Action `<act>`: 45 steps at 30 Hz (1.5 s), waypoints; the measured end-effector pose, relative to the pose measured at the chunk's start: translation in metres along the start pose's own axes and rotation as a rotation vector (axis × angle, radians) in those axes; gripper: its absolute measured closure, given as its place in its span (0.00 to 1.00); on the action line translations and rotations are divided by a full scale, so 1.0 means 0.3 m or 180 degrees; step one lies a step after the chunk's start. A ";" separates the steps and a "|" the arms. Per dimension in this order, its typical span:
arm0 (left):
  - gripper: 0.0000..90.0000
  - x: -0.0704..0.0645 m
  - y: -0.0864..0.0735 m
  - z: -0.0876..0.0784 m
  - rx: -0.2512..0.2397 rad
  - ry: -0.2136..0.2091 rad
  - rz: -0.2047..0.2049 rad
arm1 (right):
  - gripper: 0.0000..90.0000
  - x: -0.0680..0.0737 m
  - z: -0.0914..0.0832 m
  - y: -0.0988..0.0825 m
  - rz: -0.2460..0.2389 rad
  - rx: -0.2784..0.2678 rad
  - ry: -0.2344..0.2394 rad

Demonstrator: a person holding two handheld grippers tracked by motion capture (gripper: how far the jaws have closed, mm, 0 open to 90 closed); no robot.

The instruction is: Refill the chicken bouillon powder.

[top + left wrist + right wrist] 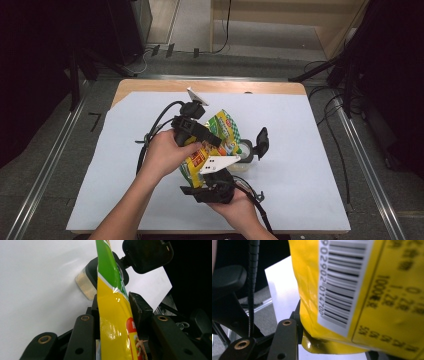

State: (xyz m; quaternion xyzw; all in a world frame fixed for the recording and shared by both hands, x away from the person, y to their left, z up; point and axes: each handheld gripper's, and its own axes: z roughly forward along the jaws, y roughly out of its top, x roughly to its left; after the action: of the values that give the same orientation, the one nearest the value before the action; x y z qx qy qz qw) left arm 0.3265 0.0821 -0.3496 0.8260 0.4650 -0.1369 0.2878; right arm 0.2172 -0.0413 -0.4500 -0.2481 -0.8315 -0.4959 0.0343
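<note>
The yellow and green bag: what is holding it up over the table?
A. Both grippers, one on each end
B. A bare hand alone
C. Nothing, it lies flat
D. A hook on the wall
A: the left gripper and the right gripper each clamp the bag, which is lifted off the table.

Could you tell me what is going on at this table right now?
A person holds a yellow-green pouch up between two hand-held grippers. The left hand-held gripper pinches its upper part; the right hand-held gripper clamps its bottom edge. The pouch is tilted over an open jar with a flip lid, on a white sheet.
</note>
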 end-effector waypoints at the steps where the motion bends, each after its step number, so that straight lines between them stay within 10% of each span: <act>1: 0.76 0.002 0.001 0.002 0.0008 0.0004 0.0019 | 0.70 -0.003 0.004 -0.003 0.0026 -0.0020 0.0023; 45: 0.77 0.015 -0.009 0.000 -0.0089 -0.0074 -0.0006 | 0.70 -0.004 0.022 -0.007 0.0043 -0.0024 0.0030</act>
State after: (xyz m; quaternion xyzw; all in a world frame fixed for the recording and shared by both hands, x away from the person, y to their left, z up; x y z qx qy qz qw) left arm 0.3266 0.0862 -0.3529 0.8198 0.4642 -0.1402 0.3045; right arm 0.2185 -0.0368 -0.4554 -0.2515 -0.8277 -0.5000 0.0406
